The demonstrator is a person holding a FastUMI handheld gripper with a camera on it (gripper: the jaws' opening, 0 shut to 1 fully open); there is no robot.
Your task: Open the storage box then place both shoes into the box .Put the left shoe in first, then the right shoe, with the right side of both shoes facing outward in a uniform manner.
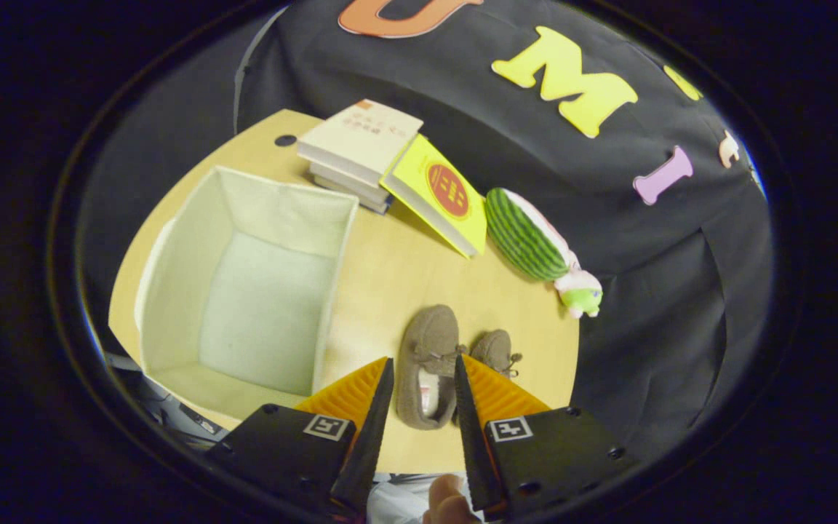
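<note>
A pale fabric storage box [172,291] stands open on the wooden table [390,269], with nothing inside it. Two brown fuzzy shoes lie side by side to the right of the box. The left shoe [428,349] shows between my fingers, well below them on the table. The right shoe [495,349] is partly hidden behind my right finger. My gripper [423,360] hovers above the shoes, open, its fingers holding nothing.
A stack of books [357,149] sits behind the box, with a yellow book [441,193] leaning against it. A watermelon plush toy [535,240] lies at the table's far right edge. A fingertip [448,502] shows behind the gripper.
</note>
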